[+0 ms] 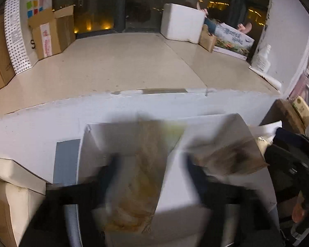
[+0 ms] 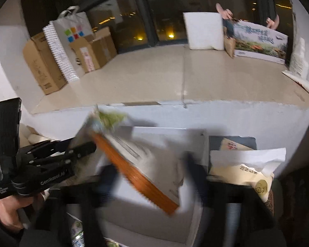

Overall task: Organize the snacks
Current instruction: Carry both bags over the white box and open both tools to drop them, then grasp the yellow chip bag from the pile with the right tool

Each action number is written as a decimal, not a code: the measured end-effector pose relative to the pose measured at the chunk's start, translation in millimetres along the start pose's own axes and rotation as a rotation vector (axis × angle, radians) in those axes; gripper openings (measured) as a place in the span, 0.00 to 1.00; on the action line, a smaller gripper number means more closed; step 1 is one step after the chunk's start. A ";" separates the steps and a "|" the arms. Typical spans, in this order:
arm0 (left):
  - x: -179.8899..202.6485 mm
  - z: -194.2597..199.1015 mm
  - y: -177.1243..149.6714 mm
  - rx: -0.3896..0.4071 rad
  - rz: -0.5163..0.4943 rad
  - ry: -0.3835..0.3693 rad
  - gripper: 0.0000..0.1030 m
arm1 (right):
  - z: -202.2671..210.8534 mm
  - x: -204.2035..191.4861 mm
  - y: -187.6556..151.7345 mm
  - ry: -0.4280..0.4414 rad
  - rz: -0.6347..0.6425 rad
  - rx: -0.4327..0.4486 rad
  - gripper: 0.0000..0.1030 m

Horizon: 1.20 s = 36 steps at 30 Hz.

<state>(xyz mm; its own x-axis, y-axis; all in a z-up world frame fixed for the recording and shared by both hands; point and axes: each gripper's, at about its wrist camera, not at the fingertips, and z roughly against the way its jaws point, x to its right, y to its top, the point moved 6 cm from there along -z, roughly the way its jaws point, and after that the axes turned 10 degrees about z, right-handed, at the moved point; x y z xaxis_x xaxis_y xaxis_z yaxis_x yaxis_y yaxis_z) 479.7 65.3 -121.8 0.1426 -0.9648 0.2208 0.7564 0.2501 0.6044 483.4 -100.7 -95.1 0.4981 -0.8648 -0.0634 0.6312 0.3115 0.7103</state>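
In the left wrist view, a blurred yellow-brown snack packet (image 1: pixel 140 181) hangs between the spread fingers of my left gripper (image 1: pixel 152 164), over an open white box (image 1: pixel 96 135). A second brownish packet (image 1: pixel 232 158) lies at the right. In the right wrist view, a flat snack box with an orange edge (image 2: pixel 138 173) is tilted between the wide fingers of my right gripper (image 2: pixel 152 168). The frames are too blurred to tell whether it is gripped. The left gripper's black body (image 2: pixel 37 164) shows at the left, reaching toward that box.
A white foam counter (image 1: pixel 41 123) carries the boxes. A grey tape patch (image 1: pixel 66 160) marks it. A tissue pack (image 2: pixel 245 164) sits at the right. Beyond lies a beige floor (image 1: pixel 123 65) with cardboard boxes (image 1: pixel 51 33), a white foam box (image 1: pixel 181 22) and a bottle (image 1: pixel 261 57).
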 end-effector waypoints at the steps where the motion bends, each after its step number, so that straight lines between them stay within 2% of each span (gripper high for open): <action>1: -2.4 3.7 0.5 0.021 0.012 -0.009 1.00 | 2.8 2.3 -0.3 -0.004 -0.007 0.023 1.00; 4: -8.3 10.3 -3.2 0.011 0.048 -0.038 1.00 | 9.4 4.9 -1.7 0.020 -0.036 0.041 1.00; 8: -3.2 28.6 -8.2 0.043 0.000 -0.019 1.00 | 28.0 1.7 -3.0 0.027 -0.039 0.079 1.00; 10: -6.5 47.4 -14.9 0.065 -0.014 -0.009 1.00 | 41.2 -1.7 -5.4 0.052 -0.043 0.100 1.00; 14: -6.5 90.1 -34.4 0.115 -0.013 -0.062 1.00 | 85.9 -16.6 -18.4 0.079 -0.013 0.175 1.00; 16: -7.1 116.4 -50.3 0.172 0.006 -0.082 1.00 | 105.6 -22.5 -26.3 0.075 0.008 0.205 1.00; 20: -7.0 164.1 -91.6 0.231 0.021 -0.139 1.00 | 155.4 -35.3 -57.7 0.111 0.015 0.277 1.00; 26: 8.2 216.4 -162.1 0.235 -0.032 -0.188 1.00 | 218.4 -41.6 -109.9 0.148 -0.027 0.365 1.00; 31: 11.7 247.9 -214.8 0.235 -0.028 -0.224 1.00 | 248.0 -40.6 -152.9 0.112 -0.019 0.394 1.00; 36: 8.4 271.6 -251.0 0.278 -0.014 -0.223 1.00 | 254.7 -31.4 -203.5 0.151 -0.100 0.353 1.00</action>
<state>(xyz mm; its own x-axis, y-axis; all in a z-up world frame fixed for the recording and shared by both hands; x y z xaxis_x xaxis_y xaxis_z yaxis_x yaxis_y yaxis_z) 117.6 16.4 -63.7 -0.0327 -0.9347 0.3540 0.5504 0.2788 0.7870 187.9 -237.2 -59.0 0.5430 -0.8082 -0.2277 0.4505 0.0515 0.8913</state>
